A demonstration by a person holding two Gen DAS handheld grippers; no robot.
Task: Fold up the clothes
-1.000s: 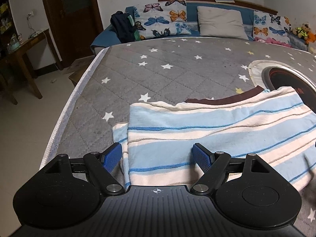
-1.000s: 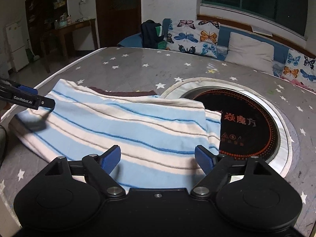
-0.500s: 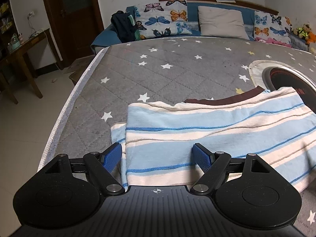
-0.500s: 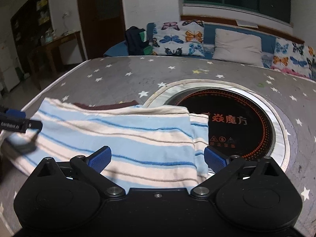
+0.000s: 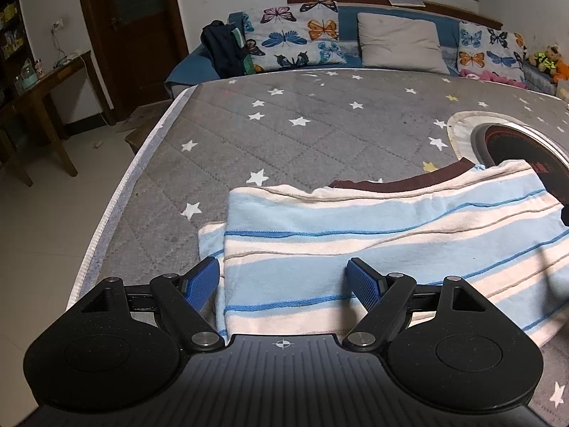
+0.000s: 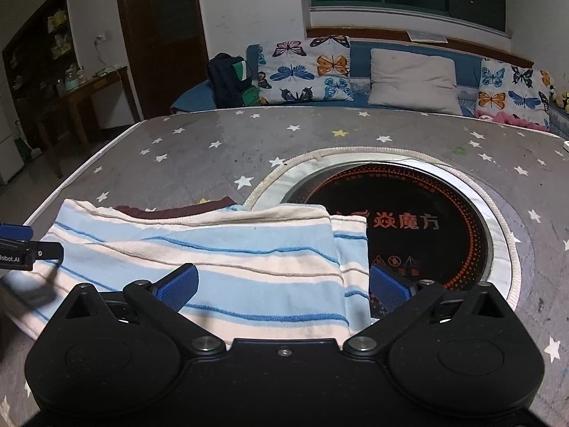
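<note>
Left wrist view: the striped garment [image 5: 373,235] lies folded on the star-print table [image 5: 284,135], from 6 to 3 o'clock. The left gripper [image 5: 282,279] hovers spread over its left edge. The right gripper [image 6: 282,284] is spread likewise at 6 o'clock. A one-layer pinch could undo the fold; dragging rightward risks snagging the round cooktop [image 6: 409,220].

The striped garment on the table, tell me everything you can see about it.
The striped garment is soft knit cloth in pale blue and cream bands with thin darker blue and tan lines. It lies folded flat on the grey star-printed cover, a dark brown trim showing at its far edge. Its right end overlaps the round black cooktop. The open left tongs and open right tongs sit over its two ends, gripping nothing.
</note>
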